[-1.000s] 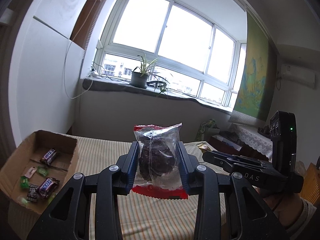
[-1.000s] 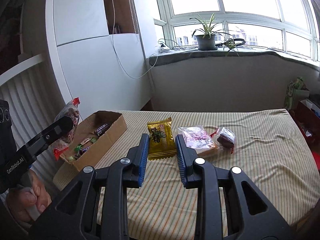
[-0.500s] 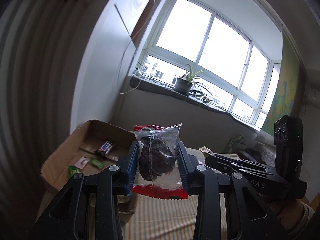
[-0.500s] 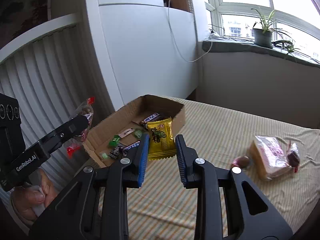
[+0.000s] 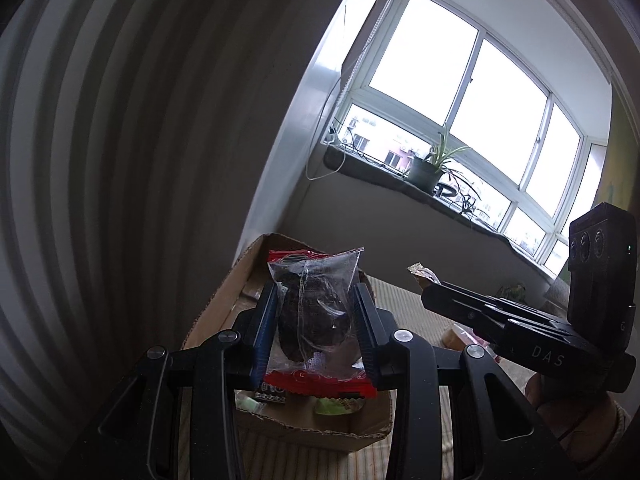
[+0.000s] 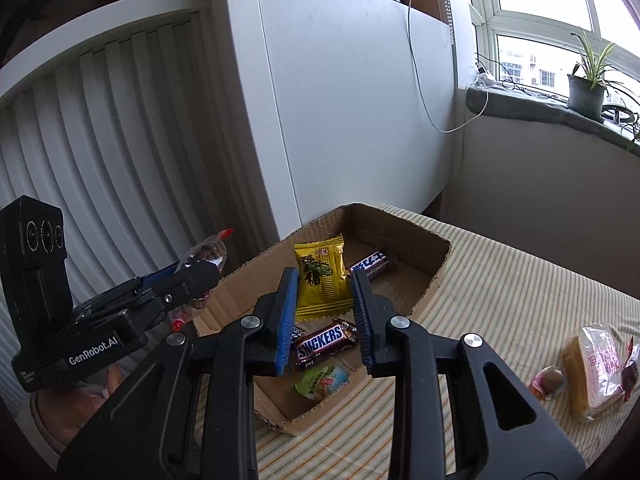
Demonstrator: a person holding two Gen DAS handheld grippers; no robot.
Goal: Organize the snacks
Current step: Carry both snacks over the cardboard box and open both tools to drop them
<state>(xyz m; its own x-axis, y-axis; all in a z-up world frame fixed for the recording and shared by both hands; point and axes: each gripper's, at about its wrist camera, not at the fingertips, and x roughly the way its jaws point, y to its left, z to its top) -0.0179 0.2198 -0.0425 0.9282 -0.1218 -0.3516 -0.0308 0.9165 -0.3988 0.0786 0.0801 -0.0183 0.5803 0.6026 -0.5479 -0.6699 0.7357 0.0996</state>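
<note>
My left gripper (image 5: 316, 308) is shut on a clear and red packet with a dark cake (image 5: 312, 316) and holds it above the near end of the cardboard box (image 5: 224, 300). My right gripper (image 6: 325, 300) is shut on a yellow snack packet (image 6: 322, 276) and holds it over the middle of the same box (image 6: 420, 240). In the box lie a Snickers bar (image 6: 324, 342), a second dark bar (image 6: 372, 265) and a green sweet (image 6: 322, 380). The left gripper (image 6: 192, 276) shows at the left of the right wrist view.
The box stands on a striped cloth (image 6: 520, 304). A wrapped sandwich cake (image 6: 596, 368), a round wrapped sweet (image 6: 550, 378) and a dark wrapped cake (image 6: 630, 374) lie at the right. A white cabinet (image 6: 352, 120) and a ribbed white wall (image 6: 120, 152) stand close behind.
Both grippers have moved left to the box with their packets still held. The yellow packet now hangs over the box's inside, and the dark cake packet over its near end.
</note>
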